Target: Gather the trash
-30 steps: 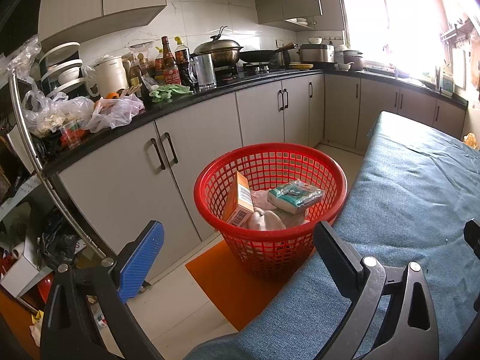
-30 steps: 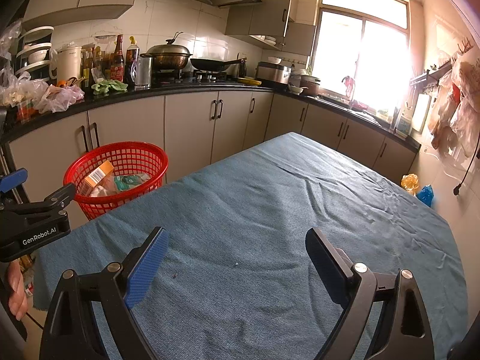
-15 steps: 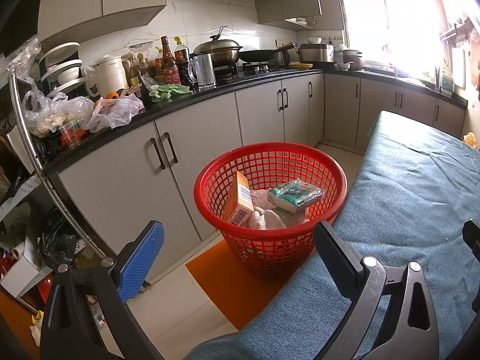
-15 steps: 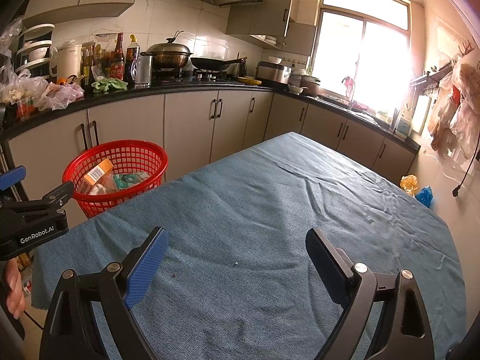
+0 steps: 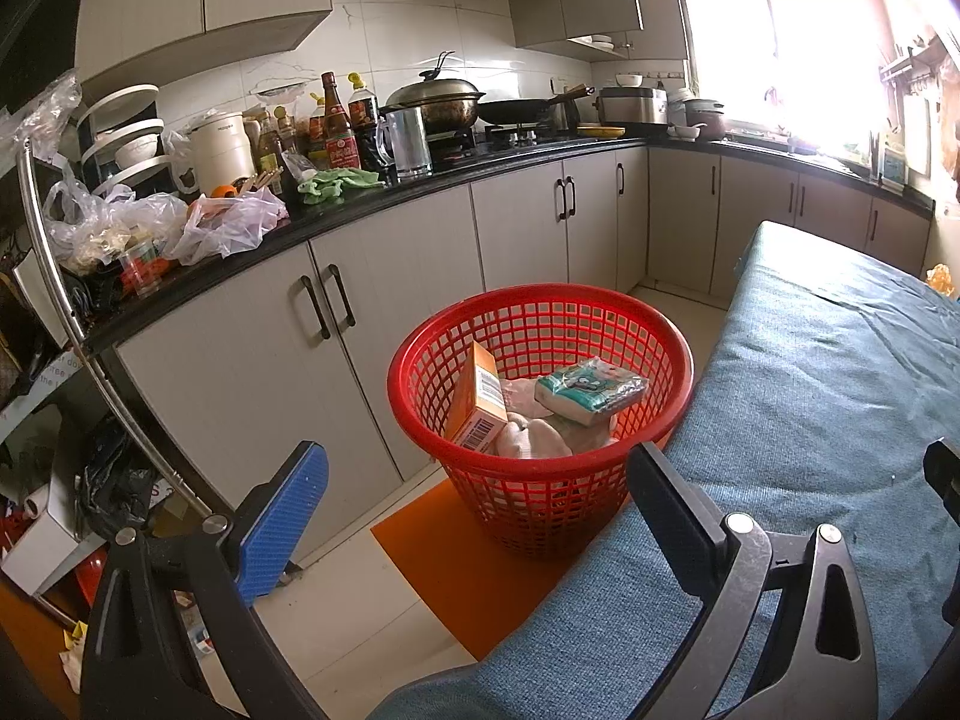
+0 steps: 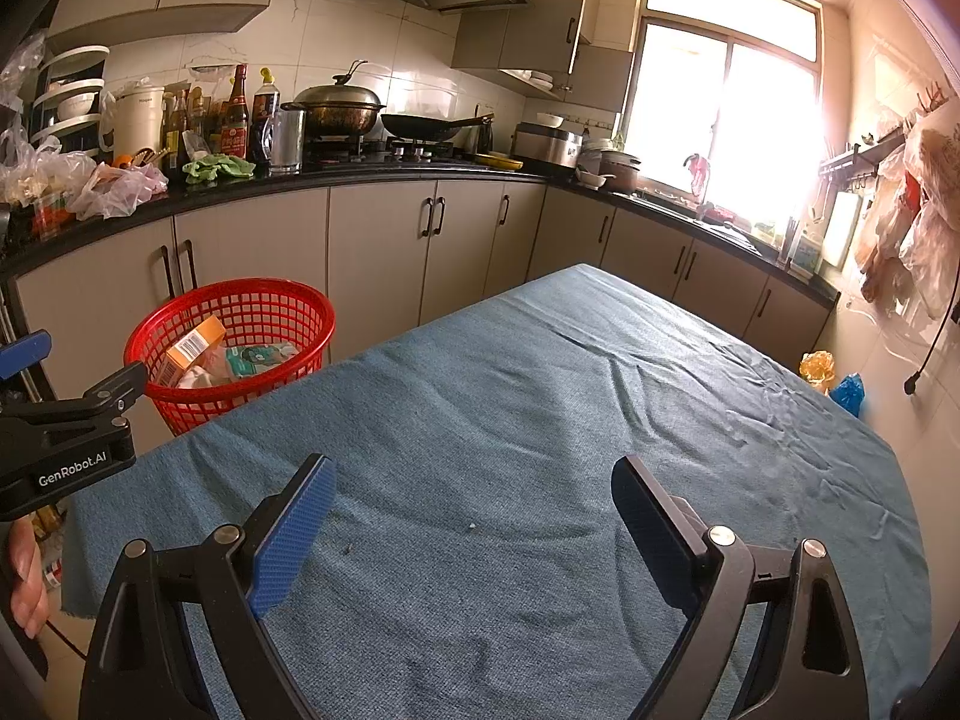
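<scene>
Trash (image 5: 591,399) lies in the red basket (image 5: 540,306), seemingly well beyond both grippers' spread, empty fingers (image 5: 282,516).

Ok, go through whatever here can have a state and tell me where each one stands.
Left gripper: open, empty.
Right gripper: open, empty.
Red basket: upright on the floor, partly filled.
Orange box: in the basket, tilted.
Tissue pack: in the basket, on top.
Blue tablecloth: spread, only crumbs on it.
</scene>
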`<state>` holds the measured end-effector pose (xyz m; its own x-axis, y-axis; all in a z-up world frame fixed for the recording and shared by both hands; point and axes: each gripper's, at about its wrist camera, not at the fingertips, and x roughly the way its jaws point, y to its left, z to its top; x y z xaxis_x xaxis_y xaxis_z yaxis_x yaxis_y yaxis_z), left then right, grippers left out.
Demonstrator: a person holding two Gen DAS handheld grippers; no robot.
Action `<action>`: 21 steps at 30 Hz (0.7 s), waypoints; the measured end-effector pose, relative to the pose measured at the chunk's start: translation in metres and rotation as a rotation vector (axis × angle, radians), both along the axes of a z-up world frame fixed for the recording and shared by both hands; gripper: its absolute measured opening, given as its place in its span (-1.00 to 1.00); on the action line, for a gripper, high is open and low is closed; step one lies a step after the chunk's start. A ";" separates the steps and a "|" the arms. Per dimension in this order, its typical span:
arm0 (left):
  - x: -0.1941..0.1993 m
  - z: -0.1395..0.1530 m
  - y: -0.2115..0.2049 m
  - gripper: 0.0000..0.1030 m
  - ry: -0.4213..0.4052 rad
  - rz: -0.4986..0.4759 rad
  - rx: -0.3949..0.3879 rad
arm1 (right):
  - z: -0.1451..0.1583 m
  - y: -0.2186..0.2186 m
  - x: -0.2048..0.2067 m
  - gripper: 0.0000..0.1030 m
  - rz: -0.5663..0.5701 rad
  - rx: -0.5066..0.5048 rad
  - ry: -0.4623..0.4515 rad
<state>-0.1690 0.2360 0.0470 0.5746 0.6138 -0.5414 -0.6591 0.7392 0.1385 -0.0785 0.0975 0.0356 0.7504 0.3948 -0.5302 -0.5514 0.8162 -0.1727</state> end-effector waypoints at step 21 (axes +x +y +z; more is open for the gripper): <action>-0.001 0.000 0.000 0.92 -0.001 -0.001 -0.001 | 0.000 -0.001 0.000 0.85 0.000 -0.003 -0.001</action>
